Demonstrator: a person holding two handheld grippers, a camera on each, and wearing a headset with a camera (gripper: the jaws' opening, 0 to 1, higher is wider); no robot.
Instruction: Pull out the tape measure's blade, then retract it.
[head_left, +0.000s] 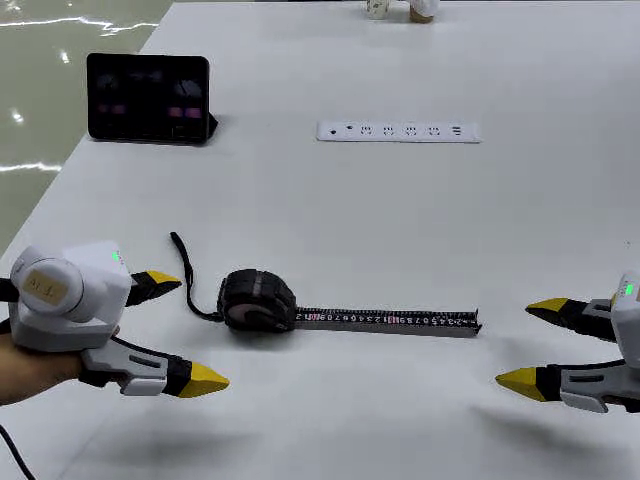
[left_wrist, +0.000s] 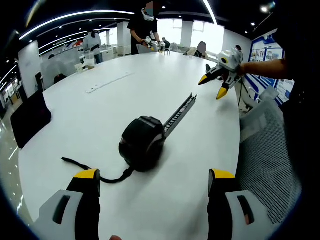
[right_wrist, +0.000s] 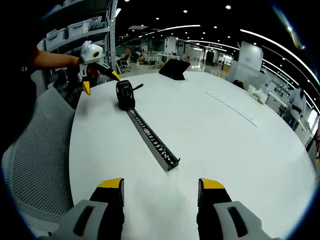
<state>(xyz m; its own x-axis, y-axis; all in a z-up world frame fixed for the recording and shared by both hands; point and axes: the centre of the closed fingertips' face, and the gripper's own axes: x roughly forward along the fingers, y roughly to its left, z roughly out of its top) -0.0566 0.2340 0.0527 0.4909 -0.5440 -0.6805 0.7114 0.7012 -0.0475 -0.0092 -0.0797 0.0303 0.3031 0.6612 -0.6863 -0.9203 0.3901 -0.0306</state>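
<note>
The tape measure (head_left: 257, 300) lies on the white counter (head_left: 400, 220), its blade (head_left: 390, 320) extended toward the right gripper (head_left: 515, 344); the left gripper (head_left: 200, 330) sits near the case; both grippers' jaws stand wide, holding nothing.

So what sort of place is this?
Probably an open-plan office or lab: a big white table with a power strip, storage shelves with bins, another person at the far end.
</note>
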